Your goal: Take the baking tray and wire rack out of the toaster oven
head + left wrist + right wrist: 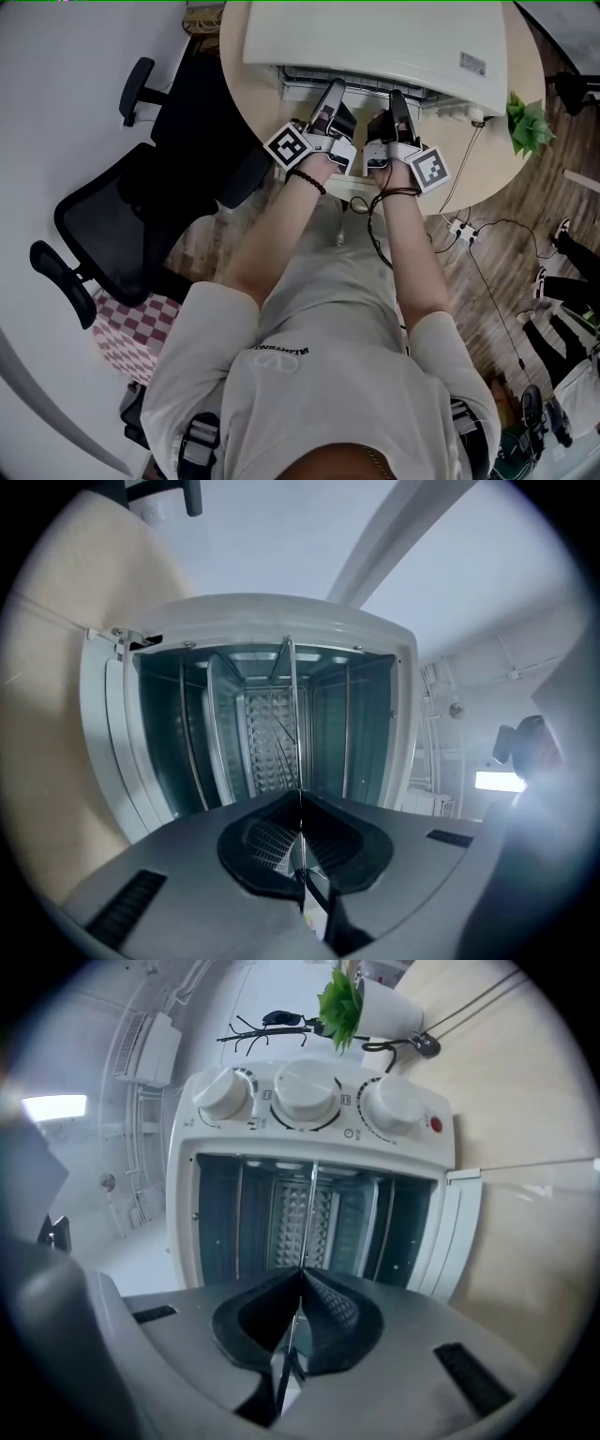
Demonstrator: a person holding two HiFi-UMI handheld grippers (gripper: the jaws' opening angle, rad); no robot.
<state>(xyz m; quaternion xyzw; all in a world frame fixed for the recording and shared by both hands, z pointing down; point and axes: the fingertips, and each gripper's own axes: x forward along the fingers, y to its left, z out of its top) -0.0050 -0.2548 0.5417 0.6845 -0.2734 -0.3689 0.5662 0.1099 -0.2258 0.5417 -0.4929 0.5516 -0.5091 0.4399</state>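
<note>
1. A white toaster oven with three round knobs sits on the round beige tabletop, its cavity facing both grippers.
2. The silver wire rack shows at the oven mouth, its front edge poking out and the rest reaching back inside.
3. The left gripper has its jaws pinched tight on the rack's thin front edge.
4. The right gripper, just beside it, has its jaws clamped on the same edge.
5. A small green potted plant stands beside the oven.
</note>
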